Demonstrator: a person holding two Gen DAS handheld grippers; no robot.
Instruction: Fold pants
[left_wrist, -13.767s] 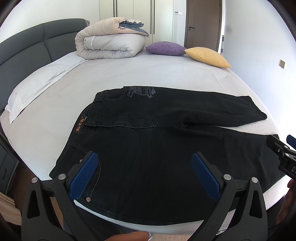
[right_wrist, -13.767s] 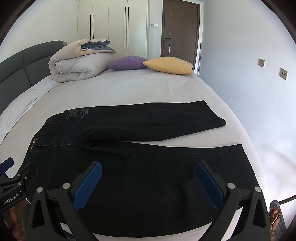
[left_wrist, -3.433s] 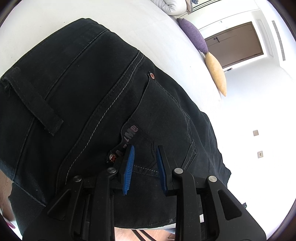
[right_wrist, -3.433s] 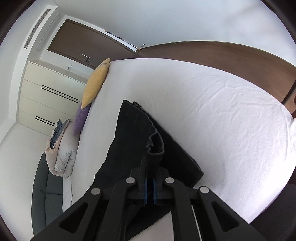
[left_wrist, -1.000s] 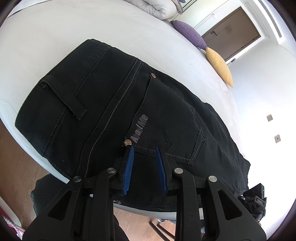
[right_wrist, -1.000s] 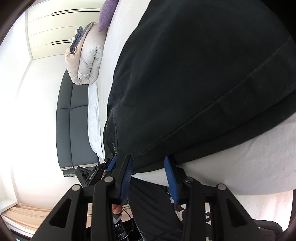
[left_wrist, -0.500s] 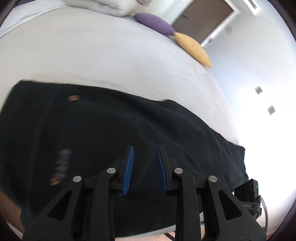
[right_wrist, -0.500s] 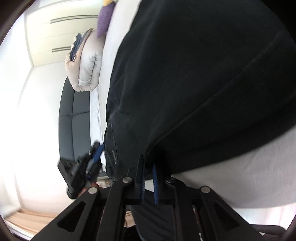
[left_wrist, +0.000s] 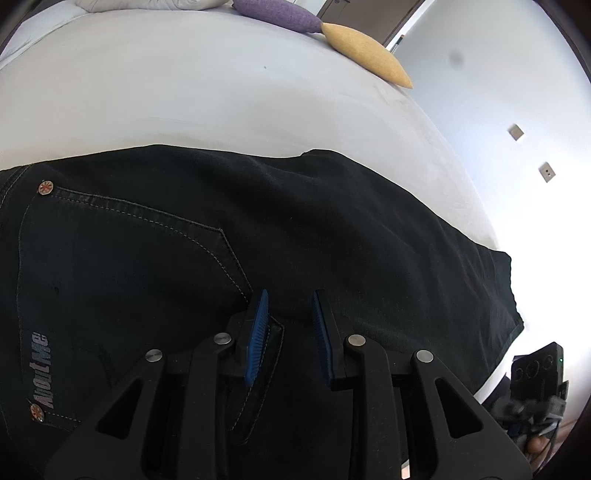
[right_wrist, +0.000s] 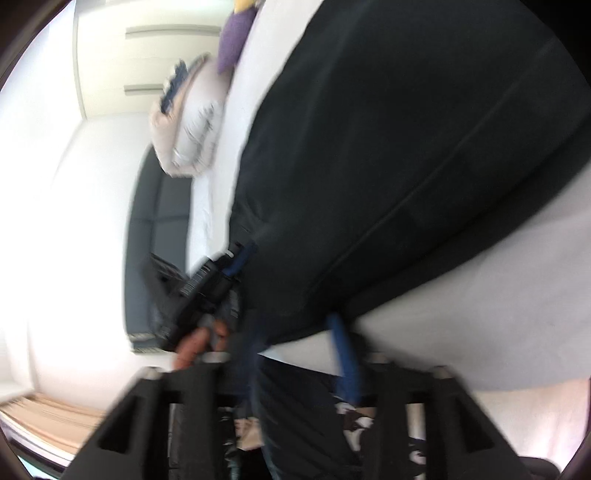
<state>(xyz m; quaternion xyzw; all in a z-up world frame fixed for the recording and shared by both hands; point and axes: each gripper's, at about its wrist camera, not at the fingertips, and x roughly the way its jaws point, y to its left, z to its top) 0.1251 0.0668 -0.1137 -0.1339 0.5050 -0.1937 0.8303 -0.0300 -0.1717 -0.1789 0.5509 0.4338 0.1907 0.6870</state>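
Observation:
Black pants (left_wrist: 332, 229) lie folded lengthwise along the near edge of the white bed (left_wrist: 184, 85), back pocket (left_wrist: 129, 277) facing up. My left gripper (left_wrist: 290, 295) hovers over the seat just right of the pocket, its blue pads a narrow gap apart with nothing pinched. In the blurred right wrist view, my right gripper (right_wrist: 295, 328) is at the pants' (right_wrist: 406, 147) near edge by the leg end. Its jaws are opening, with the cloth edge just ahead of the pads and not pressed. A hand holds the left gripper (right_wrist: 207, 284) farther along that edge.
A purple pillow (left_wrist: 275, 13) and a yellow pillow (left_wrist: 365, 46) lie at the far side of the bed. A folded duvet (right_wrist: 188, 122) sits near the grey headboard (right_wrist: 155, 229). The right gripper (left_wrist: 535, 373) shows at the bed's corner.
My left gripper swept right along the pants, from the pocket's logo to past the pocket, its gap unchanged. My right gripper's jaws closed at the pants' edge, then spread apart.

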